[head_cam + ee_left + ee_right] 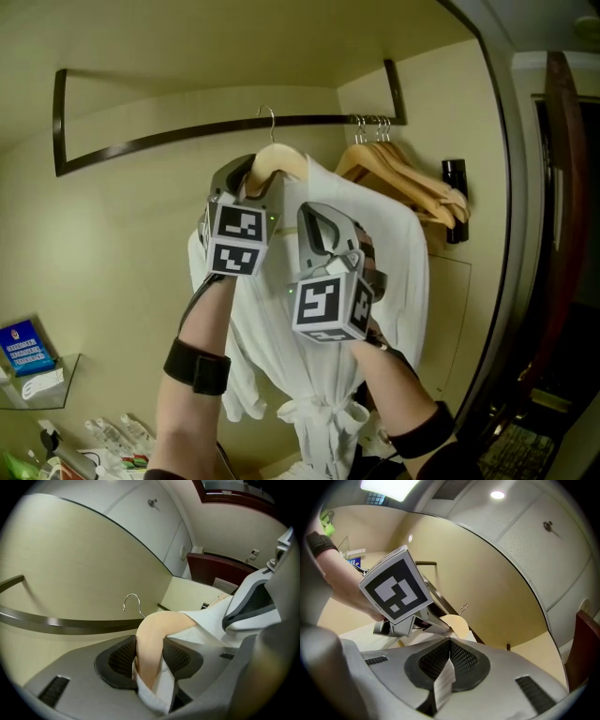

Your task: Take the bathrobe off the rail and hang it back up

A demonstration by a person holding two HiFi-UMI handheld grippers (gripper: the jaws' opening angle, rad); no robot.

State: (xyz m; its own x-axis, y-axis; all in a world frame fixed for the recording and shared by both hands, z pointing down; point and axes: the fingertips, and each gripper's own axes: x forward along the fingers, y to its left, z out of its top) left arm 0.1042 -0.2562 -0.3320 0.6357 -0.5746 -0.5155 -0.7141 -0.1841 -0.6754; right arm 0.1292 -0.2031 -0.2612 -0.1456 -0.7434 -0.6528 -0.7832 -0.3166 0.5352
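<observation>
Right tool [449, 641]: clenched on a thin fold of white bathrobe [277, 328] cloth, below the rail [169, 139]. Left tool [150, 644]: clamped on the shoulder of the wooden hanger [278, 161], with the robe collar caught alongside, just under the rail. Bathrobe: draped on that hanger, trailing well below the rail. Hook [270, 117]: at rail height, mid-span; whether it bears on the rail cannot be told. Spare hangers [403, 173]: at the rail's right end. Status, as judged: hook yet to be seated or confirmed, both grips yet to be released.
</observation>
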